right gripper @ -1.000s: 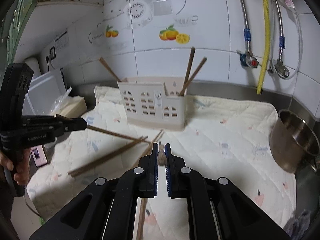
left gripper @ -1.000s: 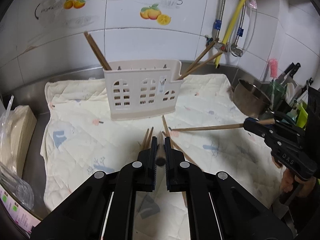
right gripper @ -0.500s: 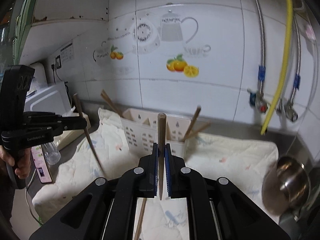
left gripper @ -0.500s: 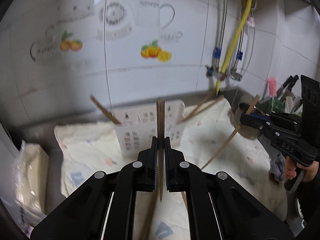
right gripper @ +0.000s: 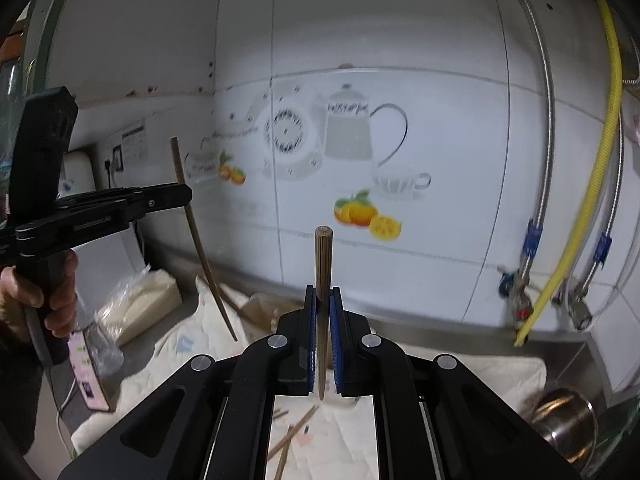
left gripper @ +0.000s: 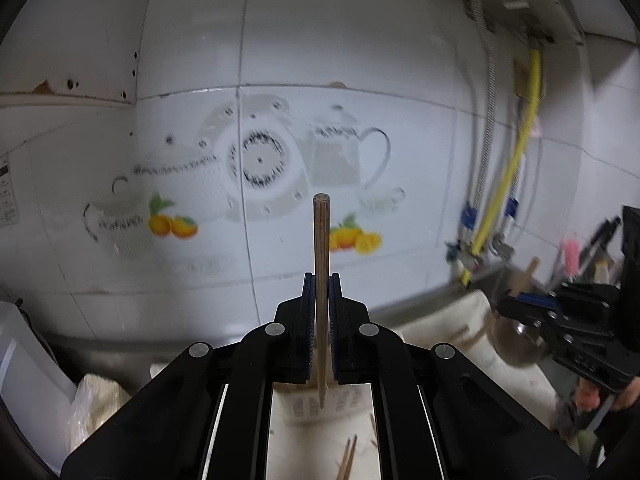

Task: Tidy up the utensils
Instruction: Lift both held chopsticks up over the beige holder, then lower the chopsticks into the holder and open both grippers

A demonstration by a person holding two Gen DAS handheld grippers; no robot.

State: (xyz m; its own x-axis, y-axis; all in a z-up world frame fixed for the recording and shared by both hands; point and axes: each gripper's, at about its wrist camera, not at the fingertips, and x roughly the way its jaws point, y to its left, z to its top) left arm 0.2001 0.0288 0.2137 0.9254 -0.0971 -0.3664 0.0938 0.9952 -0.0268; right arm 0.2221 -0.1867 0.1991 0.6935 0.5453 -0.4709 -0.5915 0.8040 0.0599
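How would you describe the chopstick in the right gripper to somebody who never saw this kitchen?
Find the white tiled wall with the teapot and orange pictures. In front of it, the right gripper is shut on one brown wooden chopstick. Unlike the loose chopsticks lying flat on the cloth, it stands upright, blunt end up.
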